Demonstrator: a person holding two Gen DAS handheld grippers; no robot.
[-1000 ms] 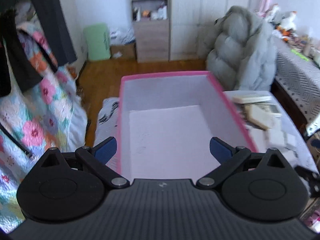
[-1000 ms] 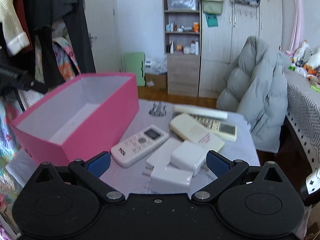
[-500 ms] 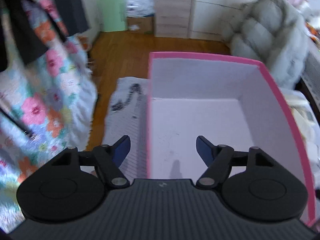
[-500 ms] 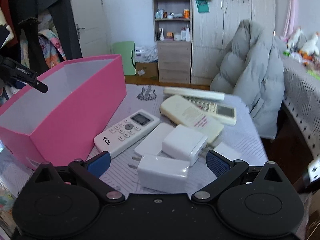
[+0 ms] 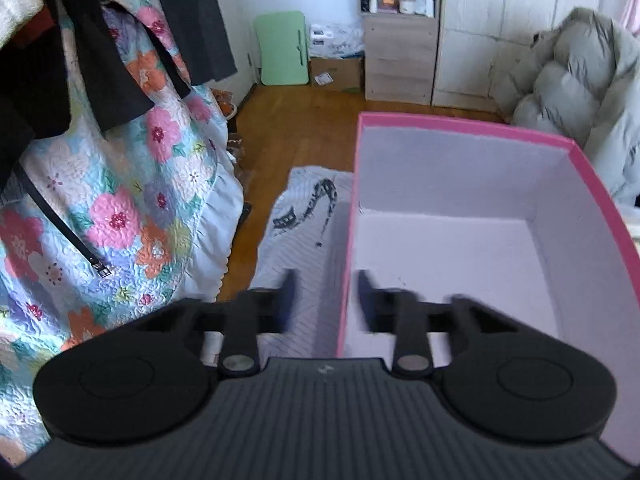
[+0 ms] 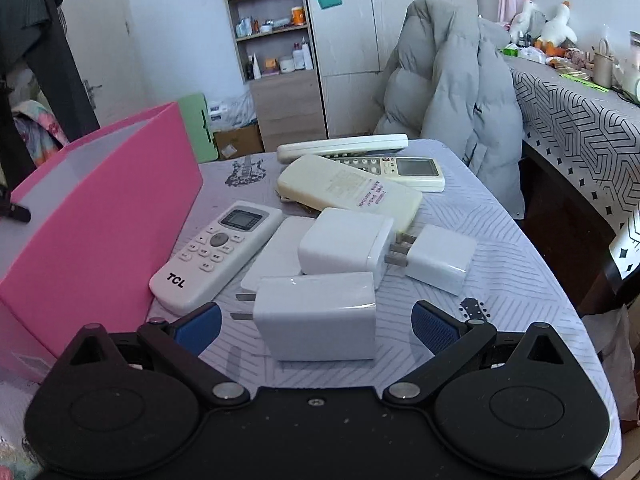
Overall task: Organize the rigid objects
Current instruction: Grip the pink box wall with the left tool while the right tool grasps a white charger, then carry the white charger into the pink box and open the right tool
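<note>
A pink box (image 5: 460,130) with a pale, empty inside stands on the cloth-covered table (image 6: 500,280). My left gripper (image 5: 326,300) straddles the box's left wall near the front corner. Its jaws are closing and blurred, and a gap still shows on the outer side. In the right wrist view the same pink box (image 6: 112,208) stands at the left. My right gripper (image 6: 316,328) is wide, its jaws just closing, and the nearest white charger (image 6: 316,316) lies between the fingers untouched. Behind it lie two more chargers (image 6: 344,244) (image 6: 440,258), a TCL remote (image 6: 218,252) and a cream remote (image 6: 348,192).
Two more remotes (image 6: 404,170) (image 6: 344,146) lie at the table's far end. A grey puffer jacket (image 6: 448,92) hangs on a chair beyond. A floral quilt (image 5: 120,200) and dark clothes hang at the left. A patterned table (image 6: 580,120) stands on the right.
My left gripper has shifted left and down from over the box to its left wall, and its jaws have narrowed a lot. My right gripper has sunk toward the chargers.
</note>
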